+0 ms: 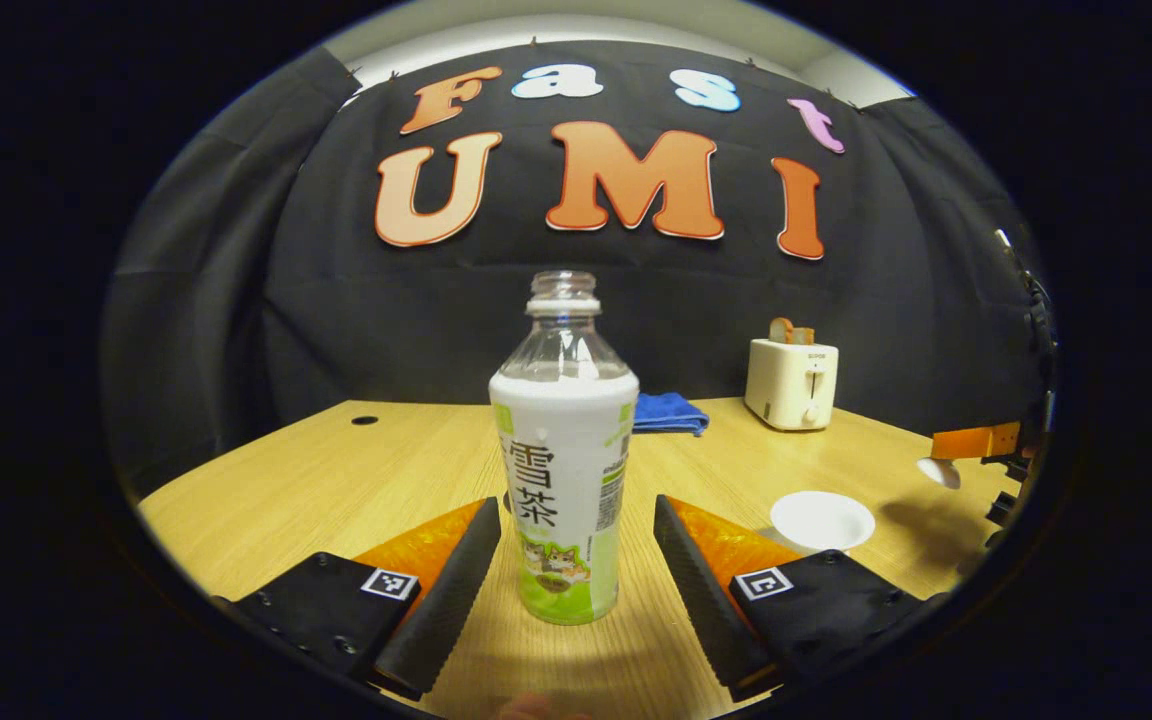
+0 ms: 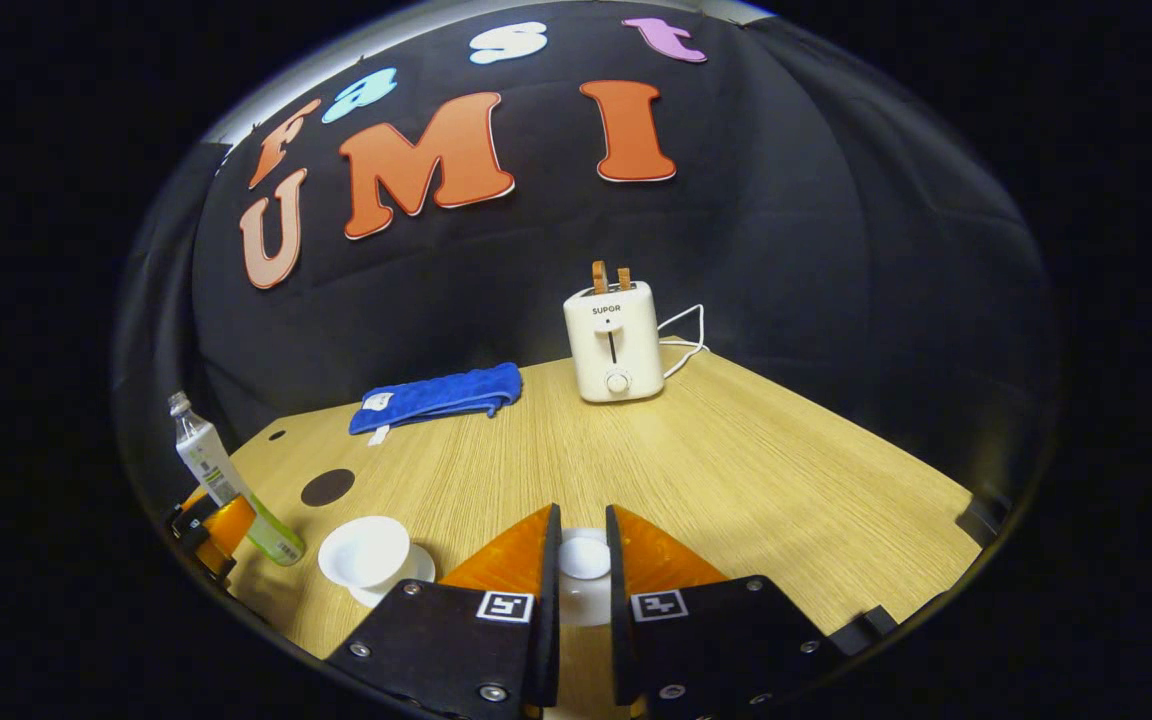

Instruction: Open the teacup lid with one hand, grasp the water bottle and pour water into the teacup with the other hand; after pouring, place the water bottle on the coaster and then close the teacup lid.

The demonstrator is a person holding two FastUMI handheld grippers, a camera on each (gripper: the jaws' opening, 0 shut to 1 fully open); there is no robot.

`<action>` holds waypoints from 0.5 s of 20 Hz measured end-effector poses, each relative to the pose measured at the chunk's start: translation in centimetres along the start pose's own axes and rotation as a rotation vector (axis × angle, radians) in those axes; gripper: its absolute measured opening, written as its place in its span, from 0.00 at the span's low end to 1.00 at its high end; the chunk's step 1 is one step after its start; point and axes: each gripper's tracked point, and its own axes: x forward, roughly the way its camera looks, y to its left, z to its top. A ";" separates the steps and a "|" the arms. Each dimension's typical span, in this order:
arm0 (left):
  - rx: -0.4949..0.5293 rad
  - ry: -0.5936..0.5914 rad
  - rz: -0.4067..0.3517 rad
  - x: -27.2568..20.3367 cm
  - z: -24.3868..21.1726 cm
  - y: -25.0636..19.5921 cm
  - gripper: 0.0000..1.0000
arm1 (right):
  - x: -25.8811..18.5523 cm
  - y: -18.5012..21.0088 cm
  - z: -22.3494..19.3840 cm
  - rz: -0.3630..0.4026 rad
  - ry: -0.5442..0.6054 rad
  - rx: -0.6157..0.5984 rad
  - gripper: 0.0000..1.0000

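An uncapped water bottle (image 1: pixel 564 480) with a white and green label stands upright on the wooden table, between the fingers of my left gripper (image 1: pixel 571 590), which is open with a finger close on each side. The white teacup (image 1: pixel 822 520) sits uncovered to its right. In the right gripper view my right gripper (image 2: pixel 582 550) is shut on the white teacup lid (image 2: pixel 584 557), held above the table. The teacup (image 2: pixel 366 552) on its saucer lies to the left, the dark round coaster (image 2: pixel 327 487) behind it, and the bottle (image 2: pixel 226 480) at the far left.
A cream toaster (image 2: pixel 613 343) with its cord stands at the back of the table (image 2: pixel 736 470). A folded blue cloth (image 2: pixel 436 397) lies to its left near the wall. A small hole (image 1: pixel 364 420) marks the table's far left.
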 end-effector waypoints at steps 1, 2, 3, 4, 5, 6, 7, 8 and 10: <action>0.004 0.003 0.009 0.3 -0.1 0.2 0.99 | -0.1 -0.1 0.1 0.000 -0.003 0.002 0.22; 0.008 0.000 0.003 0.5 -0.1 -0.1 0.99 | -0.2 -0.1 0.2 0.002 -0.005 0.004 0.21; 0.011 0.000 -0.001 0.8 0.0 -0.2 0.99 | -0.3 -0.1 0.3 0.007 -0.007 0.007 0.21; 0.015 -0.004 0.010 0.9 0.1 0.1 0.99 | -0.4 0.0 0.4 0.011 -0.010 0.010 0.22; 0.023 0.013 0.004 0.7 0.4 0.3 0.83 | -0.5 0.0 0.6 0.013 -0.013 0.010 0.22; 0.055 0.018 -0.011 1.1 0.4 -0.1 0.67 | -0.7 -0.1 0.6 0.011 -0.017 0.007 0.21; 0.093 0.030 -0.021 0.9 0.5 -0.3 0.63 | -0.8 -0.1 0.7 0.009 -0.020 0.004 0.21; 0.124 0.040 -0.029 0.8 0.5 -0.4 0.63 | -0.9 -0.2 0.8 0.007 -0.023 0.004 0.21; 0.162 0.060 -0.047 0.4 0.7 -0.8 0.63 | -1.1 -0.3 1.1 0.005 -0.027 0.008 0.21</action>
